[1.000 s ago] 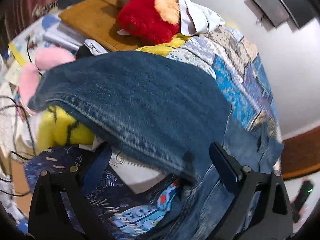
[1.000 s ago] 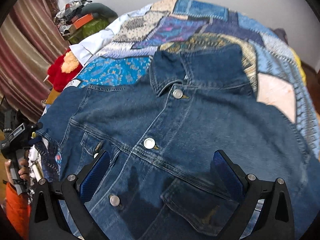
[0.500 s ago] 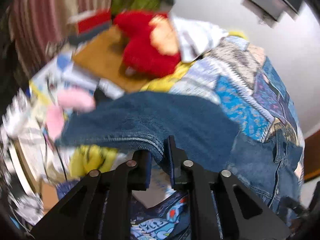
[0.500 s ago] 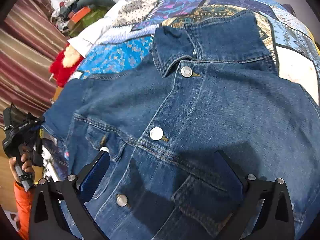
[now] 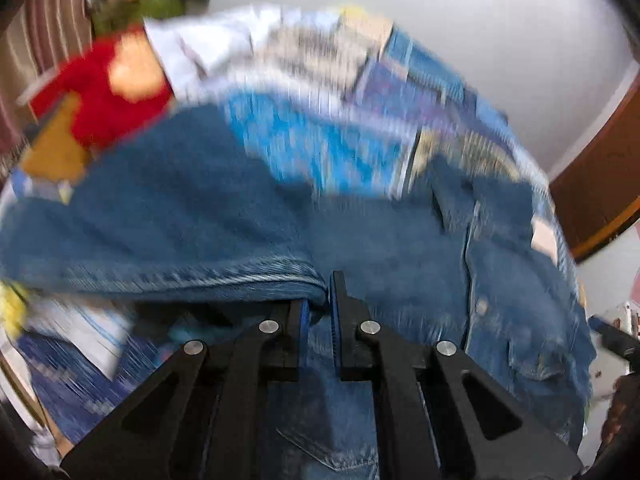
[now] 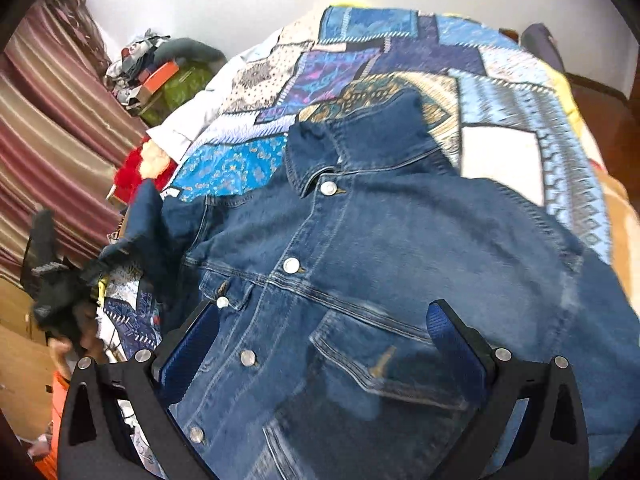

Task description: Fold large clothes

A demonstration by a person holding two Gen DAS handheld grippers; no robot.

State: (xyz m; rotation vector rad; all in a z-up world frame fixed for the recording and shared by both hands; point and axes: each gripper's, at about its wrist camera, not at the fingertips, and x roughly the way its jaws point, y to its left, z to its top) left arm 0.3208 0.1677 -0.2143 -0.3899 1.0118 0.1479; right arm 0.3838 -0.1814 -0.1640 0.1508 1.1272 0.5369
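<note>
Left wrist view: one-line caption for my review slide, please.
Left gripper shut on the denim jacket's sleeve hem, above the patchwork quilt.

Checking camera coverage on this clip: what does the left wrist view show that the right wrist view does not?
Left wrist only: the left gripper shut on the sleeve hem, and a brown door.
Right wrist only: the right gripper open above the jacket front, its collar and chest pocket.
Both: the denim jacket, patchwork quilt and red plush toy.
</note>
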